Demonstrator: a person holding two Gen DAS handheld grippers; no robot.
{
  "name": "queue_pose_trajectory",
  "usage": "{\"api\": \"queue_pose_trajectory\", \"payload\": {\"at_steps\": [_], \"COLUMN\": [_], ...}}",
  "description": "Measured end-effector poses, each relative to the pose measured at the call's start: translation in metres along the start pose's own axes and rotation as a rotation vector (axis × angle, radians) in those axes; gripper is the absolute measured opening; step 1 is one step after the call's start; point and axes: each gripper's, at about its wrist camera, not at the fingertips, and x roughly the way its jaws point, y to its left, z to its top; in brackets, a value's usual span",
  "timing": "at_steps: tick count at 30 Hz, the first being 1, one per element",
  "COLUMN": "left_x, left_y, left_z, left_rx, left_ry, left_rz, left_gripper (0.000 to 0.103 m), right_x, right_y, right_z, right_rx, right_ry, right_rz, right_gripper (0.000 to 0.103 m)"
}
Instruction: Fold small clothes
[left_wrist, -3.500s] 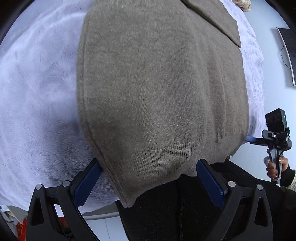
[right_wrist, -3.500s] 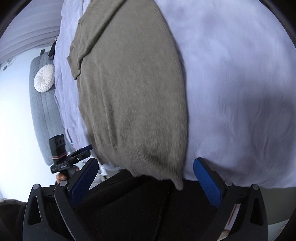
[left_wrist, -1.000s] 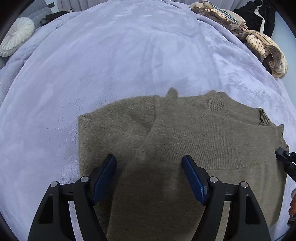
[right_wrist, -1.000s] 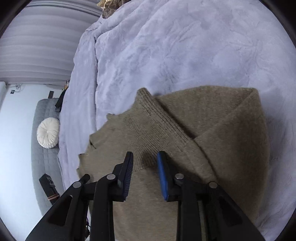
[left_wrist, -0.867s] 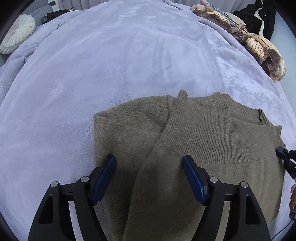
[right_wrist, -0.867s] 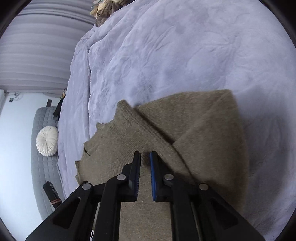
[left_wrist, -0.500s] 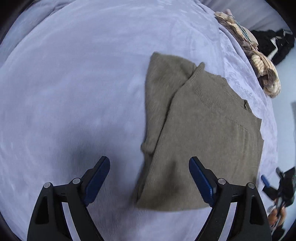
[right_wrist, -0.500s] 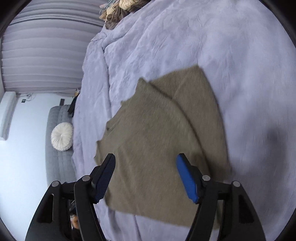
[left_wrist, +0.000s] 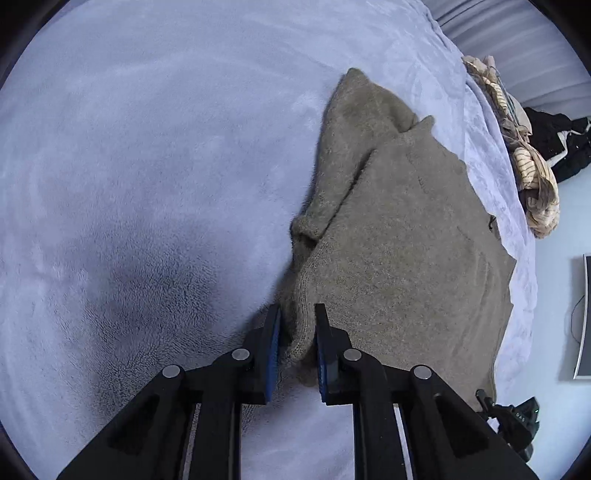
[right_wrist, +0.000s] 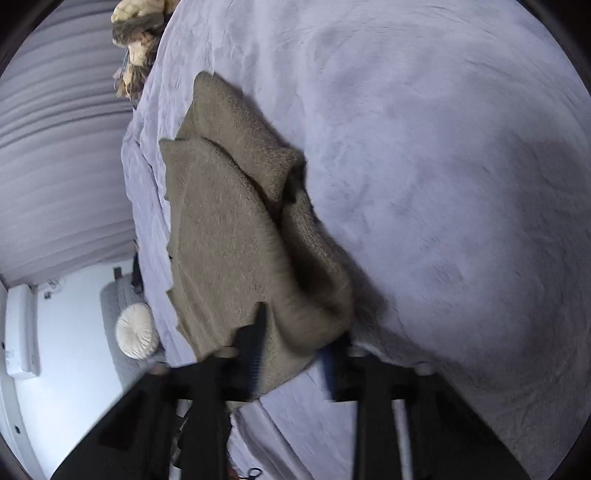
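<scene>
Left wrist view: my left gripper (left_wrist: 297, 314) has just closed and its fingers (left_wrist: 274, 332) pinch the near-left edge of the olive sweater (left_wrist: 399, 236), which lies partly folded on the lavender bed blanket (left_wrist: 147, 147). Right wrist view is blurred; my right gripper (right_wrist: 295, 332) has just been closing, a bunched fold of sweater (right_wrist: 229, 229) between its fingers, apparently clamped. Clothes pile (left_wrist: 532, 173) sits at the bed's far edge.

Right gripper (right_wrist: 295, 332) is motion-blurred; the olive-brown knitted sweater (right_wrist: 229, 229) bulges over its jaws, so the grip is unreadable. Sweater's near right corner is hidden behind the left gripper's (left_wrist: 296, 328) black frame. Striped clothes pile (right_wrist: 138, 22) is cut by the frame edge.
</scene>
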Motion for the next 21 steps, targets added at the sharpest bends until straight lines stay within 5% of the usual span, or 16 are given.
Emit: {"api": "queue_pose_trajectory", "payload": {"at_steps": [4, 8, 11, 16, 21], "left_x": [-0.021, -0.001, -0.004, -0.032, -0.051], "left_y": [-0.014, 0.008, 0.020, 0.014, -0.013], "left_z": [-0.015, -0.025, -0.024, -0.024, -0.002], "left_rx": [0.145, 0.131, 0.109, 0.209, 0.291], "left_ry": [-0.049, -0.005, 0.007, -0.022, -0.080], "left_rz": [0.035, 0.075, 0.065, 0.162, 0.098], "left_gripper": [0.018, 0.018, 0.022, 0.022, 0.022], "right_x": [-0.017, -0.002, 0.007, -0.024, -0.057], "right_y": [0.038, 0.021, 0.001, 0.002, 0.033], "right_z": [-0.002, 0.007, 0.015, 0.006, 0.003], "right_rx": [-0.193, -0.233, -0.169, -0.155, -0.285], "right_ry": [-0.008, 0.035, 0.062, 0.035, -0.070], "right_rz": [-0.086, -0.216, -0.189, -0.214, -0.243], "right_gripper": [0.008, 0.008, 0.009, 0.014, 0.014]}}
